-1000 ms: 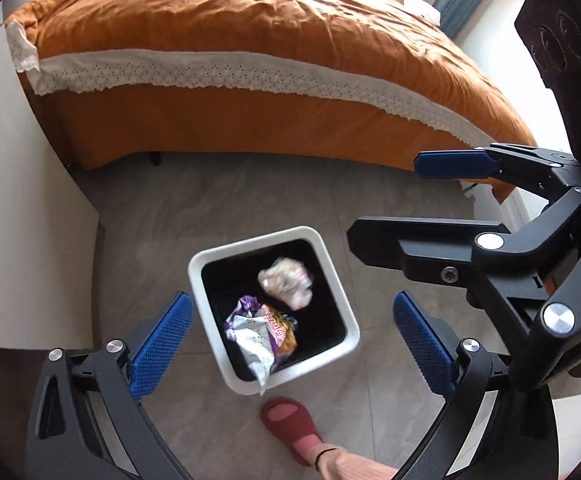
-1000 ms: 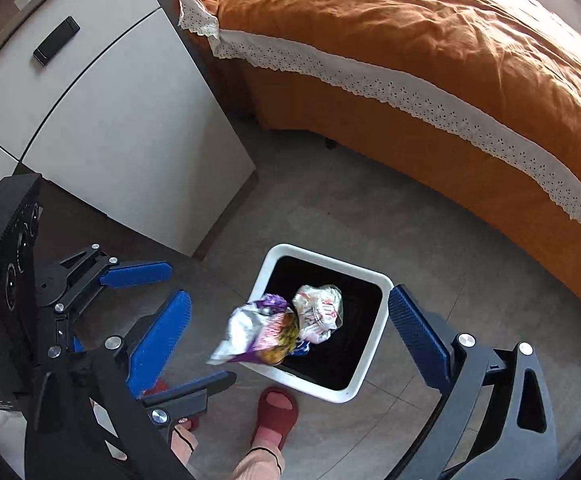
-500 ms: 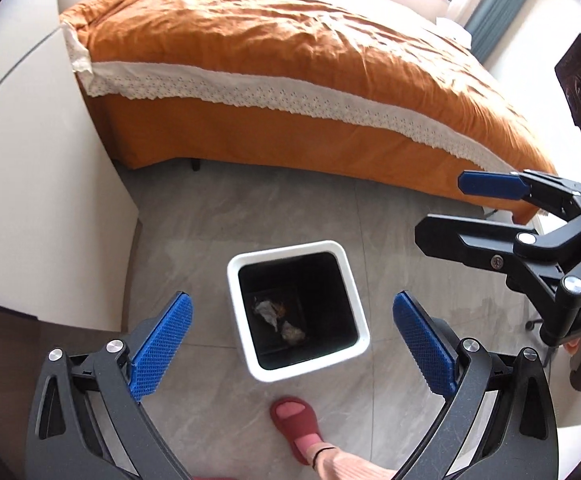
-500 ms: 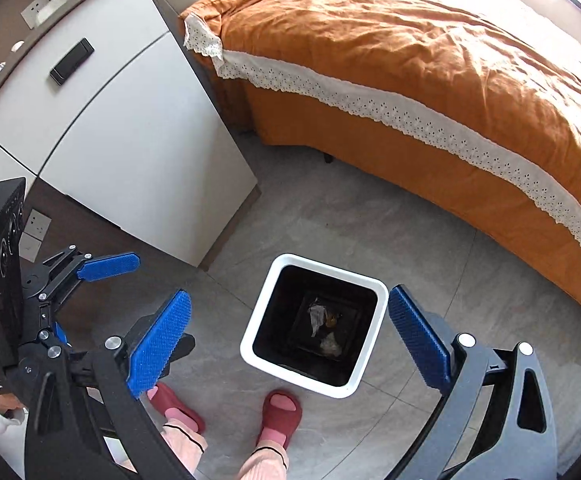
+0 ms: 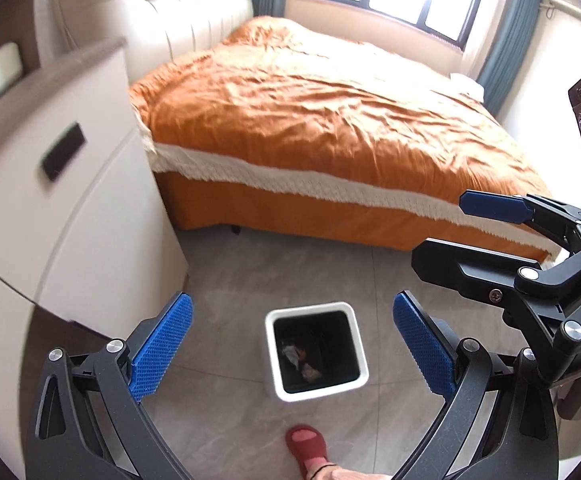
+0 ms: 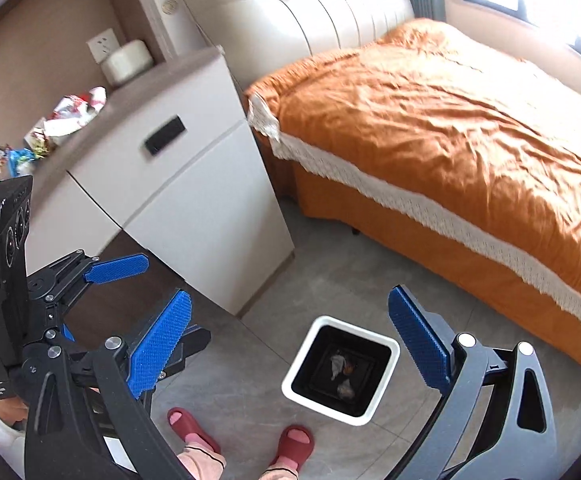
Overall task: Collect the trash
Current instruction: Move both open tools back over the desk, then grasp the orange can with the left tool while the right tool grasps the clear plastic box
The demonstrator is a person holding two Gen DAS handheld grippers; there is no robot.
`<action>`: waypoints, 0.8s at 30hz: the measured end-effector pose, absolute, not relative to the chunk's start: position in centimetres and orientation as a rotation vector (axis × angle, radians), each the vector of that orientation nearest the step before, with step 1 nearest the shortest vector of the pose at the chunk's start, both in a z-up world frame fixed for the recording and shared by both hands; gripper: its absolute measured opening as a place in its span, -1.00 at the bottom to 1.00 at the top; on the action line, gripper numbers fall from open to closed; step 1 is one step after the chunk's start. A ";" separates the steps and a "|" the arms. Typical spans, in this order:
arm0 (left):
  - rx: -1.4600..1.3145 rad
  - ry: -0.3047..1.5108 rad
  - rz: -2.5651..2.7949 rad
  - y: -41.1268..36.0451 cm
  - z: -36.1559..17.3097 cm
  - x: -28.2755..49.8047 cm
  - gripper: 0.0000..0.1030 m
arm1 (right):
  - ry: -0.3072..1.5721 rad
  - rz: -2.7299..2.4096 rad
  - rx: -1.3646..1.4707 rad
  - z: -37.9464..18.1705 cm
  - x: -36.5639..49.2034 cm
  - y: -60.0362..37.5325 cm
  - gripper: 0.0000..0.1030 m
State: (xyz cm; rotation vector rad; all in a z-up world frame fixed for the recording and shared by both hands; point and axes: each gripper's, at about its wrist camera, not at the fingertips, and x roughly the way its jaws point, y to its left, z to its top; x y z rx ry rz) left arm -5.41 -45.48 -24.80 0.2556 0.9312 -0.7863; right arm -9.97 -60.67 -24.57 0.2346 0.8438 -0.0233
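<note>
Both claws hang high over the floor with nothing in them — the left gripper (image 5: 292, 344) and the right gripper (image 6: 288, 340) each have their blue pads spread wide. Below stands the white bin (image 6: 382, 390), crumpled wrappers (image 6: 340, 364) lying at its bottom. More trash (image 6: 70, 114) sits on the nightstand (image 6: 194, 184) beside the orange bed (image 6: 450, 120).

A grey tiled floor (image 6: 330, 280) carries a white square trash bin (image 6: 386, 350) standing upright, crumpled wrappers (image 6: 340, 364) at its bottom. Beside it stands a white cabinet (image 6: 194, 216), its grey-brown top strewn with more wrappers (image 6: 70, 116) and a round white container (image 6: 126, 62). An orange-covered bed (image 6: 450, 120) rests on the tiles nearby.
</note>
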 end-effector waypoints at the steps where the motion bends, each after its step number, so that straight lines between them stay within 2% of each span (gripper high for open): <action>1: 0.254 0.922 -0.770 -45.0 -23.9 -5.3 0.91 | 0.830 -0.010 0.225 -23.7 -9.9 -60.3 0.91; 7: 0.208 0.848 -0.629 -40.4 -18.3 -5.2 0.91 | 0.764 0.110 0.190 -19.2 -8.3 -57.4 0.91; 15: 0.173 0.765 -0.289 -30.0 -12.5 -4.4 0.91 | 0.663 0.370 0.073 -13.5 -2.5 -48.4 0.91; 24: 0.114 0.698 -0.032 -18.9 -9.6 -3.7 0.91 | 0.595 0.605 -0.064 -9.2 2.6 -36.3 0.91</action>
